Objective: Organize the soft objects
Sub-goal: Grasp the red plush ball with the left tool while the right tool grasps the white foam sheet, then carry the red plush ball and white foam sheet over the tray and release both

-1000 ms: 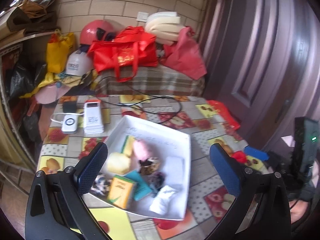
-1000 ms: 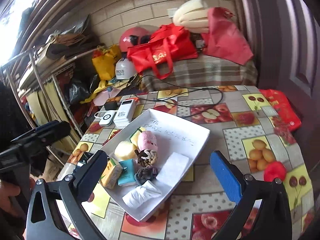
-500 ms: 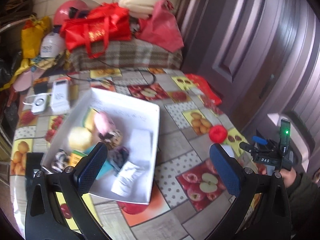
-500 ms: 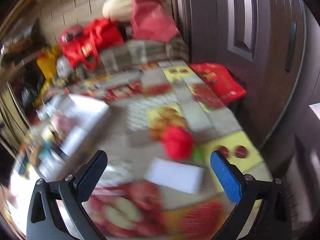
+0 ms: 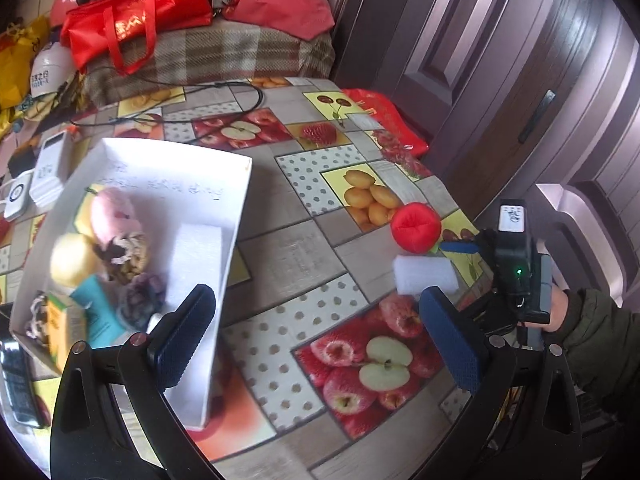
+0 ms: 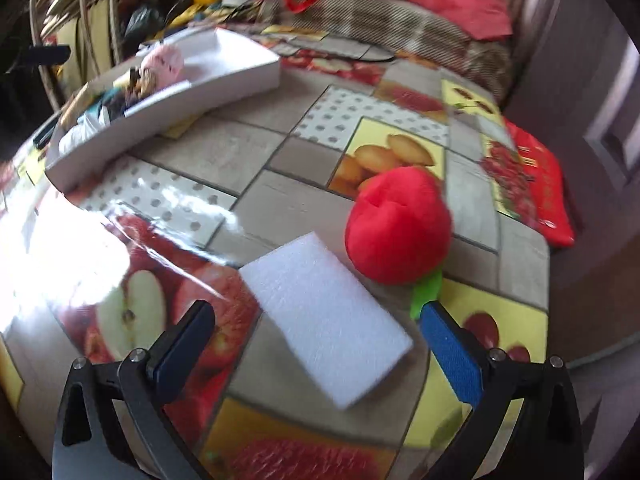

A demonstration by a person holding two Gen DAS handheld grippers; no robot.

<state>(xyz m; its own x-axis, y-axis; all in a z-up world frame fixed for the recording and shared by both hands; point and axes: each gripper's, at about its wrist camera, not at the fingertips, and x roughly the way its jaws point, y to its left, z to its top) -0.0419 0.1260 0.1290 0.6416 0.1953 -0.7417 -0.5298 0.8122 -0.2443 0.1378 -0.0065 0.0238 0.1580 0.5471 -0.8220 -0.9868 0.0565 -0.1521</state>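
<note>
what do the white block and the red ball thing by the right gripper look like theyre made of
White block: probably foam or sponge, with a matte, finely grainy surface, soft edges and no gloss.
Red ball: probably plush fabric with stuffing, having a fuzzy matte surface, a puckered crease and a green felt-like leaf at its base.

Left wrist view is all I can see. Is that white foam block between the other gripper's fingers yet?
Observer: Nearly. The right gripper is open, with the white foam block lying just ahead of its fingertips.
Child: Is the red plush apple touching the block?
Observer: It looks so. The red plush apple sits right against the block's far corner.
Child: Does the apple have a leaf?
Observer: Yes, a green leaf pokes out underneath.
</note>
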